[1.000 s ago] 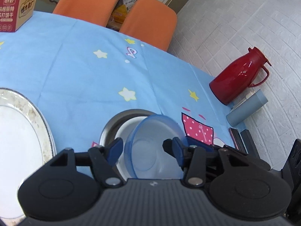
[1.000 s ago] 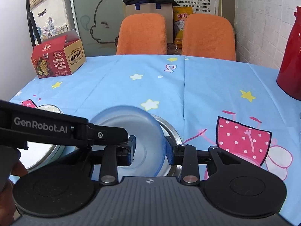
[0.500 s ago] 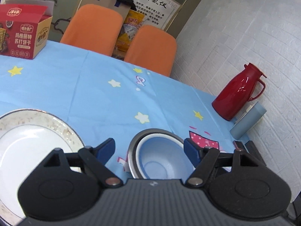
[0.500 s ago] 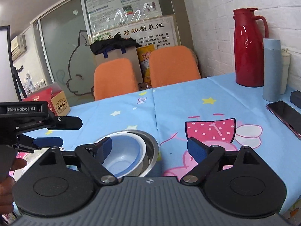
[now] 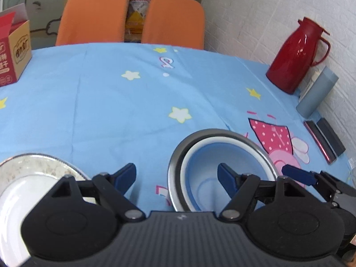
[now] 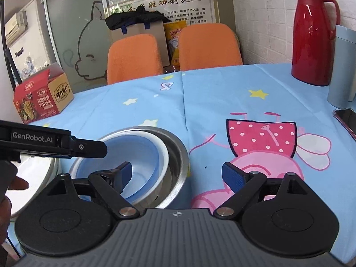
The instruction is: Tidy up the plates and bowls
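A blue bowl (image 5: 207,155) lies nested in a white bowl (image 5: 222,139), which sits inside a steel bowl (image 5: 175,162) on the blue tablecloth. My left gripper (image 5: 176,173) hangs open just before the steel bowl's left rim, nothing between its fingers. A white plate (image 5: 26,169) with a speckled rim lies to the left. In the right wrist view the blue bowl (image 6: 142,153) and steel bowl (image 6: 178,155) sit ahead on the left. My right gripper (image 6: 178,172) is wide open over the steel bowl's near rim, holding nothing. The left gripper (image 6: 55,142) reaches in from the left.
A red thermos (image 5: 296,53), a grey-blue tumbler (image 5: 318,91) and a phone (image 5: 318,142) stand along the right wall. A red carton (image 5: 13,51) sits at the far left. Two orange chairs (image 5: 93,15) stand behind the table. A hand (image 6: 9,189) shows at lower left.
Both grippers were shut on the tilted blue bowl above the steel bowl. They have let go and drawn back, and the blue bowl now rests nested inside.
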{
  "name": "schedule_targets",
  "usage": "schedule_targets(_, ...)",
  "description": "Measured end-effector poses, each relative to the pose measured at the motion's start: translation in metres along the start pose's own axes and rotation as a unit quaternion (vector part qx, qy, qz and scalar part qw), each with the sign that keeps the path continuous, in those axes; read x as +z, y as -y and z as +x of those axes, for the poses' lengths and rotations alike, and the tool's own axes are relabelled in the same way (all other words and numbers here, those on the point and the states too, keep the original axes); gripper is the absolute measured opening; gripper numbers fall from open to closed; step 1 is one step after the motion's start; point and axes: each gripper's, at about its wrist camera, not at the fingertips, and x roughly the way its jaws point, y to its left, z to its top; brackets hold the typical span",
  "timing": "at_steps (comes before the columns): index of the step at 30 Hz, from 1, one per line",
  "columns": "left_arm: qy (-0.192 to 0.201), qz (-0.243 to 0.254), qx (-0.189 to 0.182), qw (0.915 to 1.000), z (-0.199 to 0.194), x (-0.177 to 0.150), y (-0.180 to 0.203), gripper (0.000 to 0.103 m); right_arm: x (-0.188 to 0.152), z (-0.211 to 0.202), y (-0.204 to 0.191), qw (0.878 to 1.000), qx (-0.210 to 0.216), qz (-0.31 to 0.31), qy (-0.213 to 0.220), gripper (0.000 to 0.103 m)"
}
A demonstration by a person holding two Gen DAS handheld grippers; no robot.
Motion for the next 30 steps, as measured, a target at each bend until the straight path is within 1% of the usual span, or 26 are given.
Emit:
schedule_targets(2, -0.016, 0.022, 0.001, 0.9996, 0.009, 0.005, -0.001, 0.074, 0.001, 0.008, 0.0, 1.0, 0.002, -0.004, -0.017, 0.103)
schedule_targets(6, -0.043, 0.029, -0.018, 0.9985, 0.023, 0.012, -0.004, 0.074, 0.002, 0.023, -0.001, 0.999, 0.0, -0.005, -0.052, 0.103)
schedule_targets(8, -0.046, 0.038, -0.01, 0.9981, 0.028, 0.014, -0.003, 0.074, 0.003, 0.028, -0.002, 0.998, 0.002, -0.007, -0.065, 0.103)
schedule_targets(10, -0.048, 0.046, -0.004, 0.9978, 0.03, 0.014, -0.002, 0.074, 0.003, 0.028, -0.004, 0.998, -0.001, -0.014, -0.066, 0.103)
schedule_targets(15, -0.054, 0.043, -0.011, 0.9976, 0.036, 0.016, -0.005, 0.074, 0.002, 0.033, -0.008, 0.998, -0.004, -0.024, -0.065, 0.103)
schedule_targets(17, -0.059, 0.047, -0.01, 0.9971, 0.039, 0.017, -0.005, 0.074, 0.0, 0.035, -0.009, 0.998, -0.004, -0.031, -0.057, 0.103)
schedule_targets(21, -0.058, 0.05, -0.008, 0.9971, 0.039, 0.018, -0.005, 0.074, 0.001, 0.035, -0.006, 0.998, -0.008, -0.021, -0.054, 0.103)
schedule_targets(26, -0.056, 0.06, -0.008, 0.9965, 0.04, 0.015, 0.0, 0.074, 0.003, 0.038, -0.008, 0.998, -0.014, -0.031, -0.06, 0.103)
schedule_targets(28, -0.057, 0.062, -0.007, 0.9964, 0.041, 0.015, 0.001, 0.074, 0.006, 0.038, -0.007, 0.997, -0.021, -0.02, -0.068, 0.103)
schedule_targets(29, -0.057, 0.062, -0.007, 0.9964, 0.04, 0.015, 0.001, 0.074, 0.007, 0.036, -0.006, 0.997, -0.023, -0.009, -0.068, 0.103)
schedule_targets(30, -0.058, 0.062, -0.008, 0.9963, 0.04, 0.015, 0.001, 0.074, 0.007, 0.031, -0.004, 0.998, -0.015, 0.002, -0.06, 0.103)
